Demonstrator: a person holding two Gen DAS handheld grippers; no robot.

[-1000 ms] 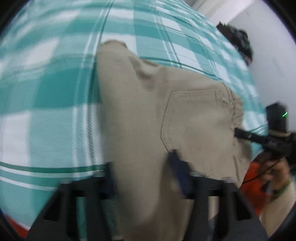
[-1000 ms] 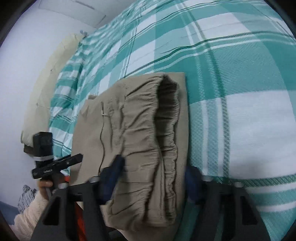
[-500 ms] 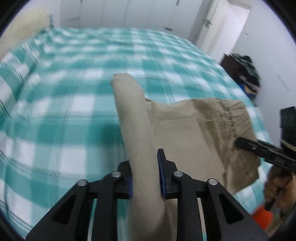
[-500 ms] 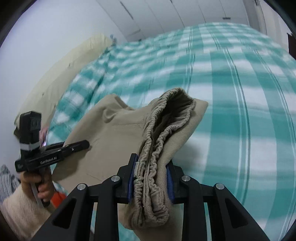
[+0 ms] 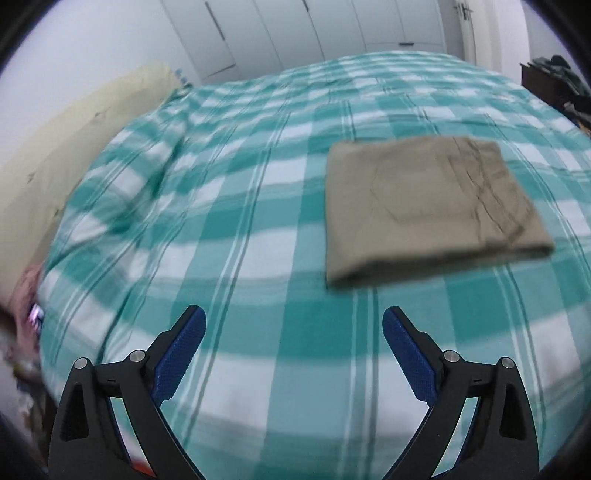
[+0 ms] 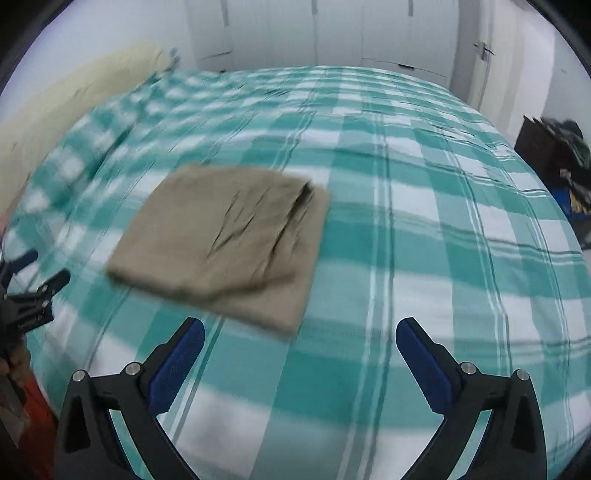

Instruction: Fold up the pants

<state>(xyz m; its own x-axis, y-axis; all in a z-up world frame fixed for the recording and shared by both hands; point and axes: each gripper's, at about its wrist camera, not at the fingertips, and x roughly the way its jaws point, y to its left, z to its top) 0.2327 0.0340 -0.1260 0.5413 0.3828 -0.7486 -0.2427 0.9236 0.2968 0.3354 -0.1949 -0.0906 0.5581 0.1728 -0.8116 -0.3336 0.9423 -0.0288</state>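
The beige pants [image 5: 428,210] lie folded into a flat rectangle on the teal-and-white checked bedspread [image 5: 229,229]. In the right wrist view the same pants [image 6: 225,236] show their gathered waistband at the right side of the fold. My left gripper [image 5: 293,325] hovers above the bed, near and to the left of the pants, its jaws opening wide with nothing between them. My right gripper [image 6: 299,336] hangs just in front of the pants' near edge, jaws also opening, with only bedspread between the blue pads [image 6: 424,365]. The left gripper [image 6: 35,275] also shows at the right wrist view's left edge.
A cream pillow [image 5: 62,162] lies along the bed's left side. White wardrobe doors [image 6: 332,33] stand behind the bed. Dark furniture with piled clothes [image 6: 557,147] stands at the right. A hand [image 6: 14,365] and something orange [image 6: 37,417] show at the lower left.
Both grippers were shut on the pants' folded edges half a second ago. Both have let go and pulled back and up, and the pants now lie flat on the bed.
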